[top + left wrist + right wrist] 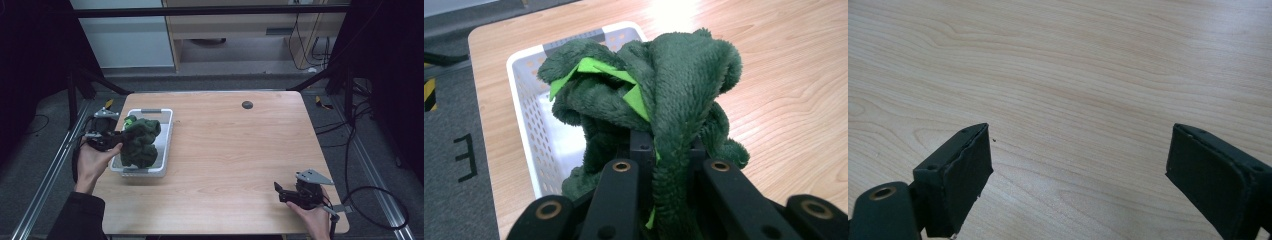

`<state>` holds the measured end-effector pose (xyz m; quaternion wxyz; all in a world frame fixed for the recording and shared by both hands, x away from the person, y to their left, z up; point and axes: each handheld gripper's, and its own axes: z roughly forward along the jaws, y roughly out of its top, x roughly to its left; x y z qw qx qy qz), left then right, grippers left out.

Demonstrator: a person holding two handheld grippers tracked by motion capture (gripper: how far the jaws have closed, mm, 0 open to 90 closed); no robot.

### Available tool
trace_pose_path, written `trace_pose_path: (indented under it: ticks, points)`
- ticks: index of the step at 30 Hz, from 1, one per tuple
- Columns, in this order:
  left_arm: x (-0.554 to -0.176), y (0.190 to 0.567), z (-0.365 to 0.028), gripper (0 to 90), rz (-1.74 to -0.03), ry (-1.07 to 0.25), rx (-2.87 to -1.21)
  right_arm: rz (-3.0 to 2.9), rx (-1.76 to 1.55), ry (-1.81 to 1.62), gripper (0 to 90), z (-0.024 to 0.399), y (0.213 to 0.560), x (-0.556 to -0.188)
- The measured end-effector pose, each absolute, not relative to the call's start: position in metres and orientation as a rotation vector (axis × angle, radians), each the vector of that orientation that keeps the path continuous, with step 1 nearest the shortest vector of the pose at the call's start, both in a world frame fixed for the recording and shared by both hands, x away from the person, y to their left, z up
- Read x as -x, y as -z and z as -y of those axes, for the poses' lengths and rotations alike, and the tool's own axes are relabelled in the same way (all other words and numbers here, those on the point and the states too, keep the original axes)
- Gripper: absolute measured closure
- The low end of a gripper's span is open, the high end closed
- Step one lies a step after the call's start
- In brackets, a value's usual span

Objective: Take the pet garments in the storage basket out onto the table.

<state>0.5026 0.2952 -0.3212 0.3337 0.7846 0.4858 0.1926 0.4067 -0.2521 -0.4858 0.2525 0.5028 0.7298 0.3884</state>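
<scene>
High view: left gripper pinches a dark green plush cloth bunched over a white perforated bin at the wood table's left; right gripper rests near the front edge

Left gripper view: fuzzy cloth clamped, bright green lining showing

Right gripper view: jaws spread, bare woodgrain between

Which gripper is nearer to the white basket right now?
Left. The left gripper is at the white basket's left rim, shut on the green towel bunched over it. The right gripper rests open near the table's far corner, well apart.
</scene>
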Motion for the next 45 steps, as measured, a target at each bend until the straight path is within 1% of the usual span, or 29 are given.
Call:
trace_pose_path:
  ticks: [8, 25, 31, 37, 45]
  points:
    - [-0.496, 0.3, -0.296, 82.8, -1.22, -0.521, -2.043, -1.981, -1.366, -1.057, 10.9, 0.252, 0.485, -0.406]
    - [-0.488, 0.284, -0.287, 82.9, -1.143, -0.471, -2.072, -1.979, -1.367, -1.058, 10.9, 0.253, 0.485, -0.406]
    - [-0.48, 0.274, -0.277, 82.8, -1.073, -0.466, -2.107, -1.979, -1.368, -1.058, 10.9, 0.253, 0.485, -0.406]
    - [-0.47, 0.267, -0.259, 82.8, -0.989, -0.457, -2.141, -1.979, -1.367, -1.059, 11.0, 0.253, 0.485, -0.406]
    - [-0.468, 0.262, -0.24, 82.7, -0.928, -0.44, -2.181, -1.968, -1.373, -1.064, 11.0, 0.254, 0.484, -0.406]
